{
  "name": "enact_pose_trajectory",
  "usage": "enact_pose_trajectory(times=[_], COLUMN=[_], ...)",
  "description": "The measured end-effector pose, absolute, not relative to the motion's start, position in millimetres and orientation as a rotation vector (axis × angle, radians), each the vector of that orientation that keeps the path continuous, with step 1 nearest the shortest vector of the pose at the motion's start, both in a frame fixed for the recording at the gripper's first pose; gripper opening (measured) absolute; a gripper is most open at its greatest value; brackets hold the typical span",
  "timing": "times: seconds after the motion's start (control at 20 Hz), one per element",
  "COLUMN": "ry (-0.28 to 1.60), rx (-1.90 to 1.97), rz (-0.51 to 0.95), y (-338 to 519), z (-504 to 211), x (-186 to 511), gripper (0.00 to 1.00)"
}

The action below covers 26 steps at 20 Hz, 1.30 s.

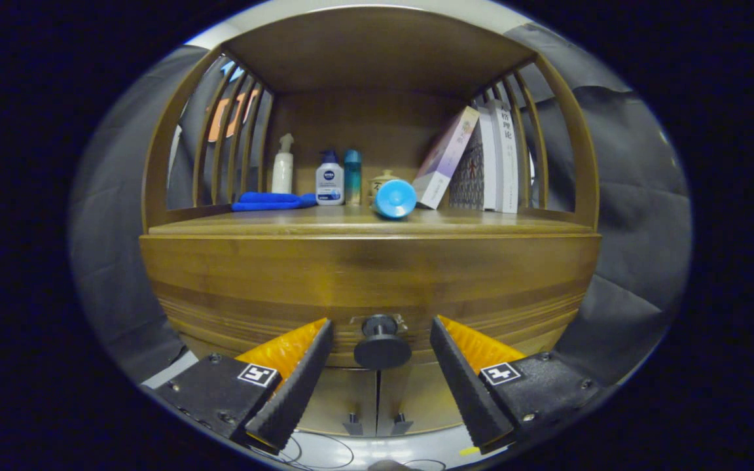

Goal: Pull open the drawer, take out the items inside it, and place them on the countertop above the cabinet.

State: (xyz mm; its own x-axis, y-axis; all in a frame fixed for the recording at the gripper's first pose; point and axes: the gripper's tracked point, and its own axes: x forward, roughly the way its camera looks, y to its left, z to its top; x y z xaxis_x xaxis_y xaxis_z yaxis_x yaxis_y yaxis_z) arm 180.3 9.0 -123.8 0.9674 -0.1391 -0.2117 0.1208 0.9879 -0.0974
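Gripper [381, 340] fingers apart, straddling the drawer knob [381, 343], not touching it. Drawer [370, 281] sits flush in the cabinet, contents hidden. Beyond, countertop [364, 222] carries a blue cloth [271, 201], bottles [329, 184], a blue cup on its side [394, 198], books [482, 160]. Fits either a shut drawer awaiting a pull or one emptied and closed again.

Two chunky wedge fingers on the gripper [381, 337], ribbed rubbery texture on the inner faces. Boxy black mounts behind each, held by small round screws. A square black-and-white marker tag stuck on top of each mount. Jaws spread wide apart.
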Motion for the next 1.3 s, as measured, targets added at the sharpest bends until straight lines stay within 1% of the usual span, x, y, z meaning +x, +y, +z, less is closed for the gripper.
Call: enact_pose_trajectory(times=[0.15, 0.4, 0.65, 1.0, 1.3], ry=[0.213, 0.141, 0.036, 0.005, 0.004], rx=[-0.063, -0.041, -0.032, -0.024, -0.008], rz=[-0.122, -0.124, -0.101, -0.101, -0.068], y=[9.0, 6.6, 17.4, 15.7, 24.2], z=[-115.3, -66.8, -15.6, -8.5, -1.3], x=[138.1, 57.5, -8.0, -35.1, -46.8], gripper=[0.98, 0.98, 0.98, 0.98, 0.98])
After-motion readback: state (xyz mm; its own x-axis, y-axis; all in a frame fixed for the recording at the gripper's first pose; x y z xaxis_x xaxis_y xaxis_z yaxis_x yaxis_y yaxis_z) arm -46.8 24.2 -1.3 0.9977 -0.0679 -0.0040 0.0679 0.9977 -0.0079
